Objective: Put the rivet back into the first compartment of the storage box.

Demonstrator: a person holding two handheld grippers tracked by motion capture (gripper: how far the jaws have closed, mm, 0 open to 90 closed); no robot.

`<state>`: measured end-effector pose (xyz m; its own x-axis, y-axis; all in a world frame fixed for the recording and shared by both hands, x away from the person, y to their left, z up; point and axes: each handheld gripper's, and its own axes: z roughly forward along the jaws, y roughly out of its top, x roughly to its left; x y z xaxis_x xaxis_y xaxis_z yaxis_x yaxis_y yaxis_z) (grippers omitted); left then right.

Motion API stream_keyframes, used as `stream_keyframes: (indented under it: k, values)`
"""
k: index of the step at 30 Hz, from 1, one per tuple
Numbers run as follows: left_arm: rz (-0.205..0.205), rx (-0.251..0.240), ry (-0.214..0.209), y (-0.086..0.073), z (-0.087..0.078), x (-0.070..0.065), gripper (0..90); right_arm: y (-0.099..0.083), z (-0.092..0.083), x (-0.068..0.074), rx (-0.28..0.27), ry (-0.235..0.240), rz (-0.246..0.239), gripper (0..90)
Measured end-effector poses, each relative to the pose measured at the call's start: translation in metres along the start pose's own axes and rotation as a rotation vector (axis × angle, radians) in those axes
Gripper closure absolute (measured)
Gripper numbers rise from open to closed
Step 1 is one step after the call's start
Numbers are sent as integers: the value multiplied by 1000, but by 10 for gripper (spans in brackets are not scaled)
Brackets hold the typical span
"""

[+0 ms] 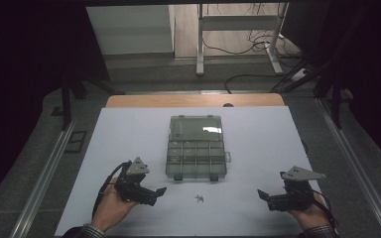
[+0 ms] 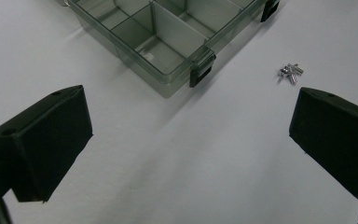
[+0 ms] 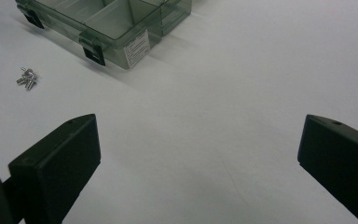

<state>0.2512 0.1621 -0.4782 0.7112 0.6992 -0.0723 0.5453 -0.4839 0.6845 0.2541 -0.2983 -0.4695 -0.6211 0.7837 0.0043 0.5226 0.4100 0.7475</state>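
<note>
A clear greenish compartment box lies open at the middle of the white sheet, its lid folded back away from me and black latches on its near edge. A small heap of silver screws rests on the sheet just in front of it. The box and the screws also appear in the left gripper view, and again, box and screws, in the right gripper view. My left gripper is open, left of the screws. At the right, my right gripper is open too. Both hold nothing.
The white sheet covers a wooden table. Metal rails run along both sides. Beyond the table stand a desk frame and cables on the floor. A white label is stuck on the box's side wall.
</note>
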Motion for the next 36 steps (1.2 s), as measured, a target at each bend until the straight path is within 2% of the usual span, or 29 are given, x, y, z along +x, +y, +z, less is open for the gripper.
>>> stream_keyframes:
  k: [6,24,36]
  values:
    - [-9,-5,-24,4,4,0,0,0,0,0,3,1,0,0]
    - [28,24,-103,20,27,-8,0,0,1,-1,4,0,5,0]
    - [59,66,-122,27,41,-13,12,-1,1,-1,6,0,4,0]
